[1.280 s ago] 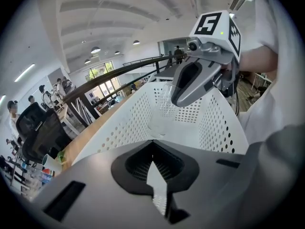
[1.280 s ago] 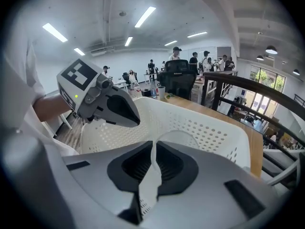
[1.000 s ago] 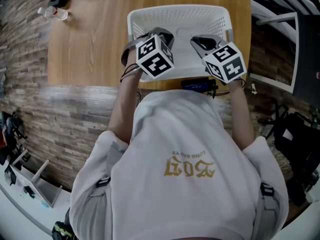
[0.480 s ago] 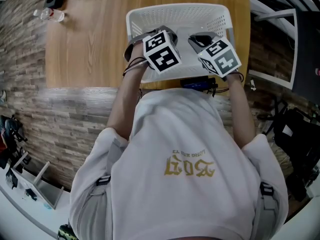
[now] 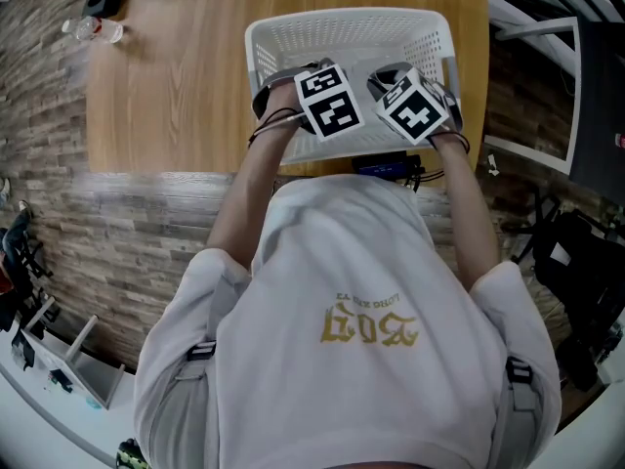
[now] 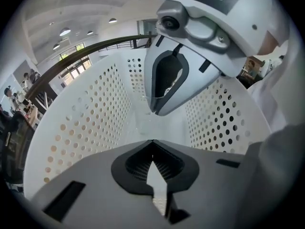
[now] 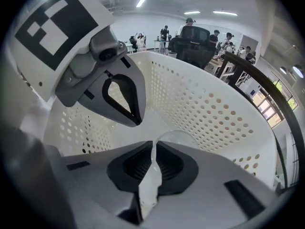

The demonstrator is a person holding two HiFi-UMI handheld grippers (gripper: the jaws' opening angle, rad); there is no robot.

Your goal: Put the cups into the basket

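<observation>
- Overhead, the white basket [image 5: 352,20] sits at the near edge of the wooden table [image 5: 166,86], toward its right corner. The left gripper [image 5: 327,98] and right gripper [image 5: 415,106] are both inside its walls, side by side. A second ago their cubes hung over the basket's near rim. They have since pushed in toward its middle and drawn closer together.
- Left gripper view: perforated walls rise on both sides, so this claw is low in the basket. Its jaws meet at the tips, and the basket floor shows through the slit behind them. I see nothing pinched, though a clear wall would be hard to make out here.
- Right gripper view: the jaws are pressed together on the thin wall of a clear cup [image 7: 177,136]. Its rim curves out just right of the tips, above the basket floor.
- Judgement: this cup is already within the basket walls, so letting go is probably all that remains for it.
</observation>
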